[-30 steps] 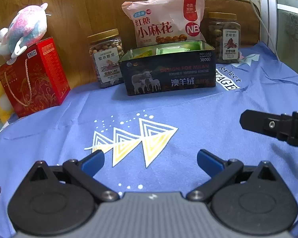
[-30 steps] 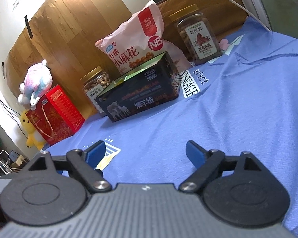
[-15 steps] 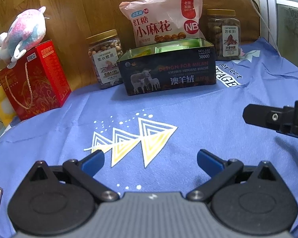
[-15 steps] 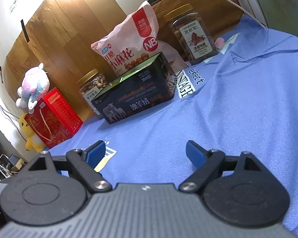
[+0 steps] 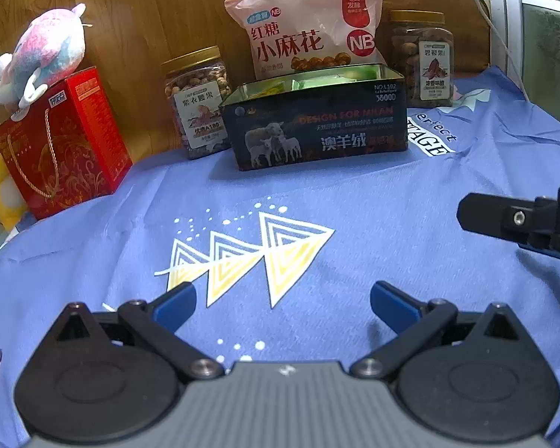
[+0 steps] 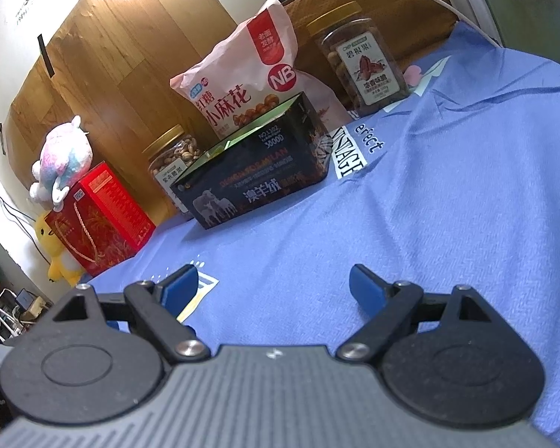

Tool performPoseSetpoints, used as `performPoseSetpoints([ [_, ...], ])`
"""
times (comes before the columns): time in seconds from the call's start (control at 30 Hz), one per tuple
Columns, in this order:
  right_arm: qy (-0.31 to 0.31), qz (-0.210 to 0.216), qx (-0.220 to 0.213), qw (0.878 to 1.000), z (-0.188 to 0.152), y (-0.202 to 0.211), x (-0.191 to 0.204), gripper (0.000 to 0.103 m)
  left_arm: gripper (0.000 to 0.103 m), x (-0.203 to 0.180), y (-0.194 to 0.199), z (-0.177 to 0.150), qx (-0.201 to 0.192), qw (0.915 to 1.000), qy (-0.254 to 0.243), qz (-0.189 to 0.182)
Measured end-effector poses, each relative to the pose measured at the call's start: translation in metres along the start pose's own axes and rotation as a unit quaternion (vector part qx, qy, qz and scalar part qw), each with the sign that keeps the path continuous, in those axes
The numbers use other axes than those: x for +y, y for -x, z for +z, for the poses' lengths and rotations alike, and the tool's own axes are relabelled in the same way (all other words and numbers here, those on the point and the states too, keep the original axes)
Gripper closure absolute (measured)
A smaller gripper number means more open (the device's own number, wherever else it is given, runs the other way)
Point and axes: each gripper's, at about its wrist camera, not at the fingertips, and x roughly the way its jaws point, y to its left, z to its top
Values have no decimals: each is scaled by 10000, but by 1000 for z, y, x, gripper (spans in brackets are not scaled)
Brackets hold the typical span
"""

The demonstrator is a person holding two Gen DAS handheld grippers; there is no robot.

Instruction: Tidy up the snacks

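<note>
The snacks stand in a row at the far edge of the blue cloth (image 5: 354, 201), against the wooden panel. The pink bag (image 5: 310, 26) leans upright behind the open dark tin (image 5: 317, 127). It looks light, soft and crinkly, with brittle pieces inside, so a hard squeeze on its belly would likely crush them; the sealed top edge seems the safer place to pinch. The two clear jars, one left of the tin (image 5: 198, 100) and one to its right (image 5: 423, 59), look stiff, heavier and smooth-sided. I judge them slippery; a hold across the body just under the gold lid should sit best. The tin is rigid with thin walls and already holds some small green and yellow packets; one wall can be pinched at the rim. The red gift box (image 5: 63, 138) farther left is card with a cord handle.

The left gripper (image 5: 282, 302) hovers over the cloth, fingers spread wide with nothing between them. The right gripper (image 6: 272, 287) is likewise wide open and empty, well short of the row.
</note>
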Motion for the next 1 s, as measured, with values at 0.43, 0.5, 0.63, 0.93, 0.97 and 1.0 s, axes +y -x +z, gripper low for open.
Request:
performPoseSetpoints([
  [0.43, 2, -6, 17, 10000, -1, 0, 1, 9, 0, 4, -1, -2, 46, 10000, 57, 20],
  [0.5, 3, -7, 13, 10000, -1, 0, 1, 8, 0, 5, -1, -3, 53, 10000, 65, 33],
  [0.63, 16, -2, 17, 10000, -1, 0, 1, 8, 0, 7, 0, -3, 65, 9999, 95, 82],
  [0.93, 26, 9, 18, 10000, -1, 1, 2, 8, 0, 11, 0, -4, 134, 9997, 156, 109],
  [0.97, 24, 9, 18, 10000, -2, 1, 2, 8, 0, 12, 0, -4, 136, 9997, 161, 111],
  [1.0, 26, 12, 19, 10000, -2, 1, 2, 8, 0, 12, 0, -4, 141, 9997, 166, 118],
])
